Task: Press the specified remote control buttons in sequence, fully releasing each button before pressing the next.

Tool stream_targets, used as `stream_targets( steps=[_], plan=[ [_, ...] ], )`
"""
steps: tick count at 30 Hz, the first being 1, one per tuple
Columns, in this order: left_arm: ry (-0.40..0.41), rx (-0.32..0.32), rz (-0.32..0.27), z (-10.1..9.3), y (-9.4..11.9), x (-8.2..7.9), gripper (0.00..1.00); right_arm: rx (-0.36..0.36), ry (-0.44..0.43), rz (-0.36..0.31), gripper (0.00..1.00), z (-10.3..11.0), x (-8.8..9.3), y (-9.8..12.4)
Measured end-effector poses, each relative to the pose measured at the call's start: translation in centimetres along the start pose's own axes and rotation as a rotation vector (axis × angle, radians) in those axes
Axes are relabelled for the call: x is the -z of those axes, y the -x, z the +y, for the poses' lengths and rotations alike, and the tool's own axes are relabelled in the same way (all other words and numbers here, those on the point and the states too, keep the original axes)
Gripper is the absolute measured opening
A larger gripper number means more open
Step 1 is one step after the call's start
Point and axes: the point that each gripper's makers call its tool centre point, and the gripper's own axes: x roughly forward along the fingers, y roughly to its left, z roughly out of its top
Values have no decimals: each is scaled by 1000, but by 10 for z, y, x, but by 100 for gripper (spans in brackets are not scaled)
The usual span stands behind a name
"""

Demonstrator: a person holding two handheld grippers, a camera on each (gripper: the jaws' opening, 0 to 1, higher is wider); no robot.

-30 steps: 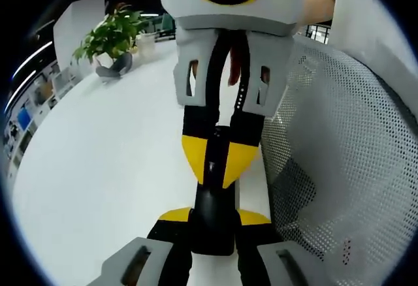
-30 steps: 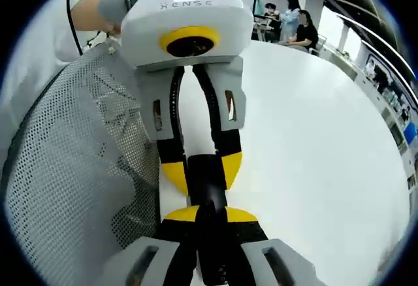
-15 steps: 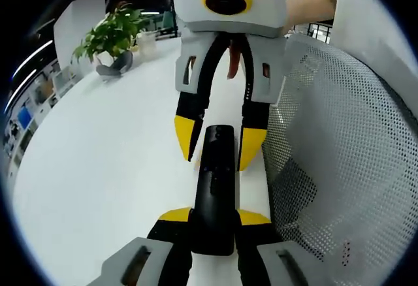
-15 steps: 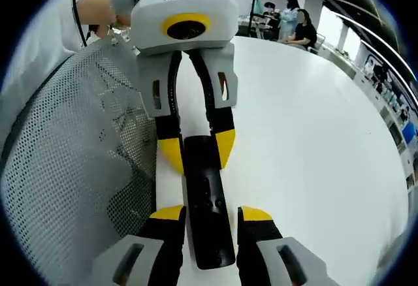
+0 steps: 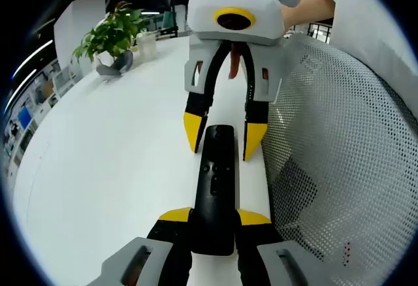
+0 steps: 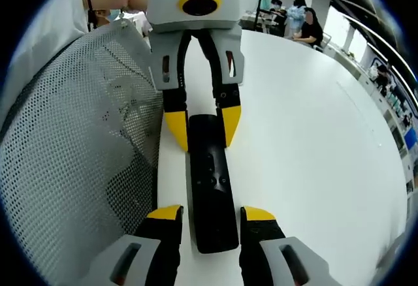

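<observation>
The black remote control [image 5: 217, 188] lies flat on the white table [image 5: 104, 168], close to the table edge beside a grey mesh chair back [image 5: 339, 162]. The left gripper [image 5: 213, 219] clamps the near end of the remote between its yellow-tipped jaws, unchanged from a second ago. The right gripper [image 6: 211, 215] has released: a second ago its jaws were closed on the remote's far end; now they stand spread, one on each side of the remote, with gaps visible. It has also drawn back along the remote. A potted plant [image 5: 110, 38] stands at the far end of the table.
</observation>
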Motion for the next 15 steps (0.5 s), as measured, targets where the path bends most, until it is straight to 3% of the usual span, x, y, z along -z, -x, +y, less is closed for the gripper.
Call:
stream_targets(
  steps=[7,15],
  plan=[
    [5,-2,1,0,0,0,24,22,25,-11,22,-2,-4,-1],
    [19,-24,-1,0,-1,-1,25,20,23,-14,22,-2,-5,1]
  ],
)
